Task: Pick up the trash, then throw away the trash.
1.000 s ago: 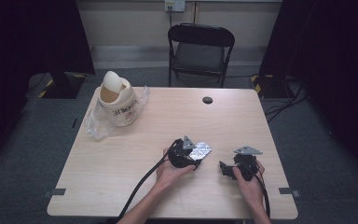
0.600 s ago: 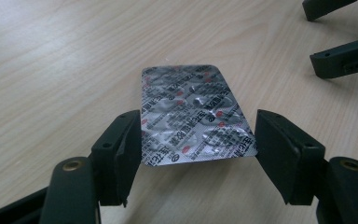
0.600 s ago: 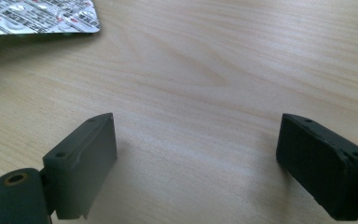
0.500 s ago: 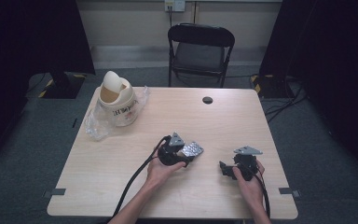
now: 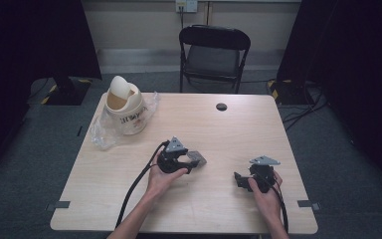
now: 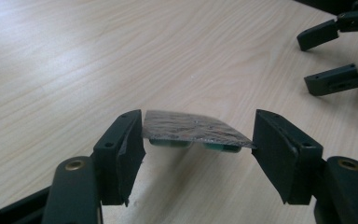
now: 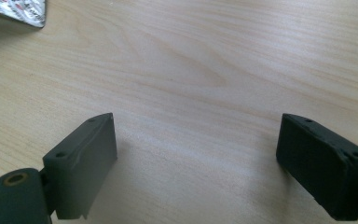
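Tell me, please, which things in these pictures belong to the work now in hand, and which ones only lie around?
In use:
- left gripper, jaws closed on the edges of the blister pack
- the table under it

Lying about:
- right gripper, open and empty
- small bin in a plastic bag
- folding chair

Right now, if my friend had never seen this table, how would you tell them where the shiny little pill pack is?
Start at the light wooden table and find the person's left gripper near its middle. Between its black jaws sits a flat silver foil pill pack with greenish bubbles underneath. It is the small, flat, shiny thing, unlike the tall cream swing-lid bin in clear plastic at the far left corner.
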`<state>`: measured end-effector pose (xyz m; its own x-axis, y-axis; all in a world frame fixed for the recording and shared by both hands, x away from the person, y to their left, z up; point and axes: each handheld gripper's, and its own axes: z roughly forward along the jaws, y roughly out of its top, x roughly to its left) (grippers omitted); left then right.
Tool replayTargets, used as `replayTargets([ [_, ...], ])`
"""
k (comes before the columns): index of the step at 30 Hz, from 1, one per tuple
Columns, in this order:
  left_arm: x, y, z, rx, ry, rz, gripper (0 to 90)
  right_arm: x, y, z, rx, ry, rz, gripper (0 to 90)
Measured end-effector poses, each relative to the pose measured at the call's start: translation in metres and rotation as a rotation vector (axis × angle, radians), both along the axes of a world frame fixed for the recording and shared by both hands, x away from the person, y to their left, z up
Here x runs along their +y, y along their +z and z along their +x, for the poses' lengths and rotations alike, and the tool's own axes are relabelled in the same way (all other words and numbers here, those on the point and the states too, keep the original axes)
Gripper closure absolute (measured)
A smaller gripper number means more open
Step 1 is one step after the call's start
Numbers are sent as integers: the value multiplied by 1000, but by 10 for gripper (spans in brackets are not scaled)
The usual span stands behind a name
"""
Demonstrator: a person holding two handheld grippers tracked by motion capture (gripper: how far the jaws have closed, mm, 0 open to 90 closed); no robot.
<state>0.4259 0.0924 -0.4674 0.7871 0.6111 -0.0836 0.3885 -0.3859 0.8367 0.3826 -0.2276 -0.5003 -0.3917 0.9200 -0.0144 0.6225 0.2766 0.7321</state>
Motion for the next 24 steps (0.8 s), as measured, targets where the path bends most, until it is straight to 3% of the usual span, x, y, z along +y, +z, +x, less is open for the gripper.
replayTargets([
  [1, 0, 0, 0, 0, 0, 0, 466, 0, 0, 0, 0, 0, 0, 113],
  [2, 5, 3, -2, -26, -9, -14, 603, 0, 0, 0, 0, 0, 0, 113],
  [5, 8, 3, 0, -8, -32, -30, 522, 0, 0, 0, 0, -1, 0, 113],
  [8, 4, -1, 0, -4, -33, 31, 465, 0, 0, 0, 0, 0, 0, 113],
  [10, 3, -4, 7, 15, -16, 16, 347, 0, 0, 0, -1, -1, 0, 113],
  [11, 3, -4, 7, 15, -16, 16, 334, 0, 0, 0, -1, -1, 0, 113],
  [13, 1, -3, 19, 31, 3, -28, 305, 0, 0, 0, -1, -2, -1, 113],
  [15, -5, -1, 33, 76, 14, -41, 283, 0, 0, 0, -1, -1, 0, 113],
  [17, -14, 0, 44, 88, 18, -58, 276, 0, 0, 0, -1, 0, 0, 113],
  [18, -26, 0, 52, 83, 3, -44, 239, 0, 0, 0, -1, -1, -1, 113],
  [19, -26, 0, 52, 83, 3, -44, 235, 0, 0, 0, -1, -1, -1, 113],
  [20, -34, -1, 59, 82, -15, 2, 235, 0, 0, 0, -1, 0, 0, 113],
  [22, -44, -4, 70, 115, -1, 16, 202, 0, 0, 0, -1, -1, -1, 113],
  [24, -51, -6, 77, 150, 14, -35, 202, 0, 0, 0, -1, -1, -1, 113],
])
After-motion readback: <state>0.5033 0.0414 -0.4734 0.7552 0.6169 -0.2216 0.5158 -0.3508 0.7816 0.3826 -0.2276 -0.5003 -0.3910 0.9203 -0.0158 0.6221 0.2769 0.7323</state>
